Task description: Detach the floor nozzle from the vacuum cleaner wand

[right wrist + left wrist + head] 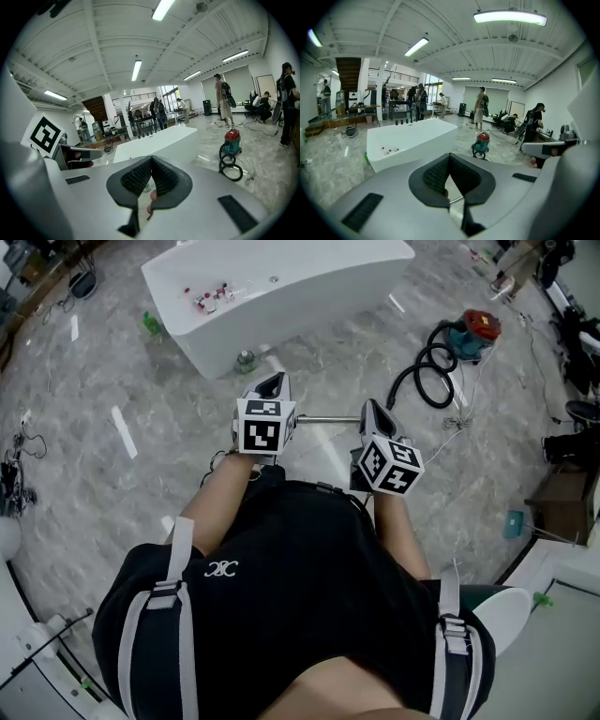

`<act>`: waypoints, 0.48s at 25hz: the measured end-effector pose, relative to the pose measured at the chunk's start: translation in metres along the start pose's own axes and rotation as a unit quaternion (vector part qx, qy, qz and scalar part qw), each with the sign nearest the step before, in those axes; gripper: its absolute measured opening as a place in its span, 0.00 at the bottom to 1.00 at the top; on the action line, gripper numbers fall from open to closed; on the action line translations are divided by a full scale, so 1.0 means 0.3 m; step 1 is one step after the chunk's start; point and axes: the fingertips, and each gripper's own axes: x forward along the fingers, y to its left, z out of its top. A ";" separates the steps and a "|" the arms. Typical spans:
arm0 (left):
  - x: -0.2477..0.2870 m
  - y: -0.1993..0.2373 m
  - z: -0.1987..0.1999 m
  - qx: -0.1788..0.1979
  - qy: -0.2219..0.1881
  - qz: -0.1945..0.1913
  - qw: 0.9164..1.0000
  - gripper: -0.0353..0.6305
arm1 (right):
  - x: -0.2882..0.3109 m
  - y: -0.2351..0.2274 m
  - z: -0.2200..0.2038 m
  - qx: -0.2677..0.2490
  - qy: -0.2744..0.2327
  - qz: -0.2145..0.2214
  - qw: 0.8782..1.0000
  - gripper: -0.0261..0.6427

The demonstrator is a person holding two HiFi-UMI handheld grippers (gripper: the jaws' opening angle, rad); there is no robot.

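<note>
Both forearms reach out from the person's body side by side, angled forward and a little down over the marble floor. The left tongs and the right tongs are each pinched together with nothing between the pads. A short silver stretch of wand shows between them; its nozzle is hidden. The red vacuum cleaner stands off to the right with its black hose coiled.

Wand ends hidden behind left gripper, right gripper
</note>
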 end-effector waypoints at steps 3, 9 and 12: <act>0.117 0.049 0.102 0.000 -0.007 -0.013 1.000 0.05 | 0.123 -0.008 0.076 0.000 -0.005 -0.003 1.000 0.06; 0.298 0.166 0.232 0.005 -0.001 -0.030 1.000 0.05 | 0.335 0.005 0.190 -0.002 -0.010 -0.015 1.000 0.06; 0.360 0.224 0.252 0.003 0.007 -0.034 0.999 0.05 | 0.425 0.020 0.198 -0.001 0.000 -0.016 1.000 0.06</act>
